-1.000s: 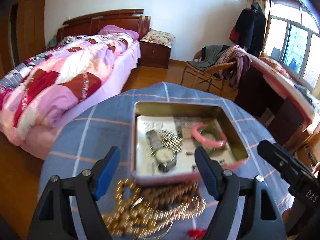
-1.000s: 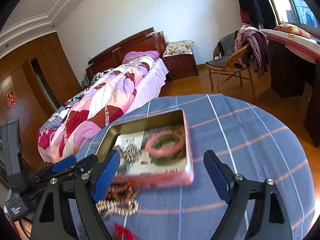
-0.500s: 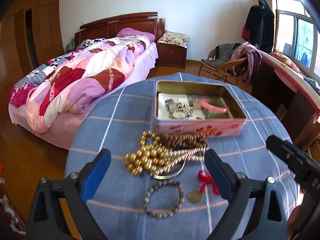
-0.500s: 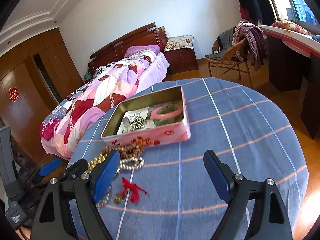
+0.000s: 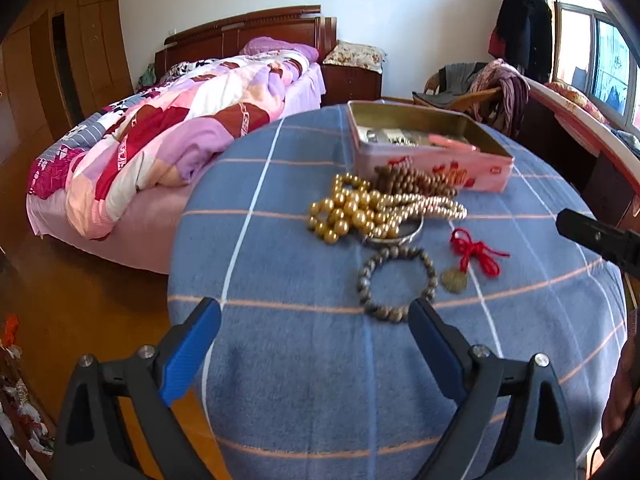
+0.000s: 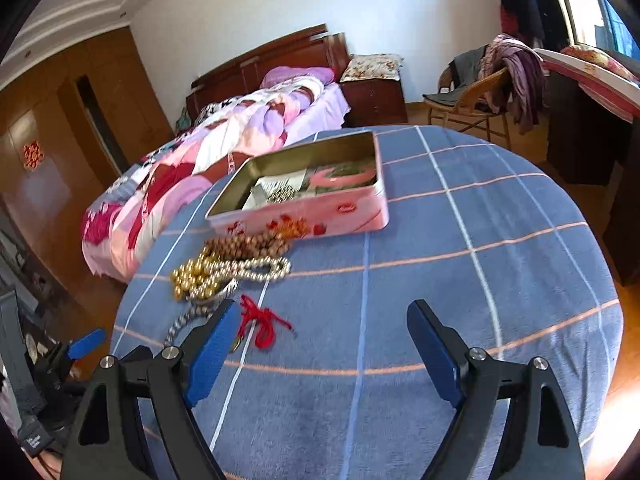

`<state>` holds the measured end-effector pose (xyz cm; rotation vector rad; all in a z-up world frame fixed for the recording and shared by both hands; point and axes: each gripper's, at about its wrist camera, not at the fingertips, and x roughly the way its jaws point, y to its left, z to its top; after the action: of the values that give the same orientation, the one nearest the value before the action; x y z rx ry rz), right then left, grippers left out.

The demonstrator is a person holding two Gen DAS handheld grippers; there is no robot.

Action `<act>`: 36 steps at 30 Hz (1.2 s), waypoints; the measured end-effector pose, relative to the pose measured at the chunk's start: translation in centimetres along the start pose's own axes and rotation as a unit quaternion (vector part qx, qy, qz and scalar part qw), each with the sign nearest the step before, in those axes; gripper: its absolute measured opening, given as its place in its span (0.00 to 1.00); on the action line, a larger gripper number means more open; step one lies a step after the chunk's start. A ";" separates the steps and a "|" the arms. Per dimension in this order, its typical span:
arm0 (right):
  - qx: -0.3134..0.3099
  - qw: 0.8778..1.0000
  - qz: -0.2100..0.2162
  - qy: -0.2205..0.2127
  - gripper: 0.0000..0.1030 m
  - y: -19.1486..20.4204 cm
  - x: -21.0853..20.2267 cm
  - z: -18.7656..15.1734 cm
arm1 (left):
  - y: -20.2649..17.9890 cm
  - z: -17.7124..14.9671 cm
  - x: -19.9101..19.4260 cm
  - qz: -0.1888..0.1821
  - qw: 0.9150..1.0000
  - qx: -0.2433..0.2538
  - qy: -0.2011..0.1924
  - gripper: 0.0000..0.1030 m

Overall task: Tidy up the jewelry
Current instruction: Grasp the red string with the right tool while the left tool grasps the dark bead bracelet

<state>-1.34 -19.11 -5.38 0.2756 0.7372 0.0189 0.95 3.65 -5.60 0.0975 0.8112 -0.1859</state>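
Note:
A pink tin (image 5: 432, 164) (image 6: 312, 216) lies open on the blue checked tablecloth, with a pink bangle (image 5: 452, 142) and other pieces inside. In front of it lies a heap of gold beads (image 5: 348, 210) (image 6: 204, 272) and brown wooden beads (image 5: 412, 180) (image 6: 248, 244). Nearer me lie a grey bead bracelet (image 5: 396, 280), a red cord (image 5: 476, 250) (image 6: 262, 320) and a brass pendant (image 5: 454, 280). My left gripper (image 5: 314, 334) is open above bare cloth, short of the bracelet. My right gripper (image 6: 320, 340) is open too, the red cord by its left finger.
The round table (image 6: 500, 280) drops off on all sides. A bed with a patchwork quilt (image 5: 180, 132) stands to the left, a chair with clothes (image 6: 480, 92) and a dark desk (image 6: 584, 132) at the back right. The right gripper's tip (image 5: 600, 236) reaches in at the left view's right edge.
Both grippers have drawn back from the tin toward the table's near edge. The left one opened wider and the bracelet, cord and pendant came into sight.

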 end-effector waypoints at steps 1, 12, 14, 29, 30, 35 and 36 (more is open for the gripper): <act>-0.006 1.000 0.000 0.005 0.83 0.3 0.3 -0.2 | 0.0 -0.1 0.0 -0.006 1.000 -0.002 0.001 0.93; -0.098 0.993 0.009 0.069 0.63 4.8 5.3 0.7 | 0.2 -0.4 0.2 -0.025 1.000 -0.002 0.009 0.93; -0.118 0.988 0.010 0.096 0.58 5.8 7.1 0.7 | 0.3 -0.4 0.1 -0.024 1.000 0.002 0.009 0.93; -0.075 0.995 0.015 0.069 0.07 3.7 4.1 1.3 | -1.5 1.1 1.9 -0.081 0.996 0.008 0.037 0.94; -0.068 0.996 0.017 0.058 0.07 3.4 3.3 1.7 | -1.8 1.3 2.5 -0.082 0.996 0.004 0.045 0.94; -0.046 0.999 0.023 0.013 0.07 2.4 -0.2 3.3 | -2.6 1.6 4.2 -0.065 0.995 -0.002 0.069 0.82; -0.044 0.999 0.024 0.009 0.07 2.3 -0.5 3.5 | -3.0 1.6 4.3 -0.058 0.996 0.009 0.070 0.78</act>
<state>0.83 -17.77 -1.95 0.2090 0.7454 0.0990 4.40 -0.12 -7.65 0.0812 0.9558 -0.2995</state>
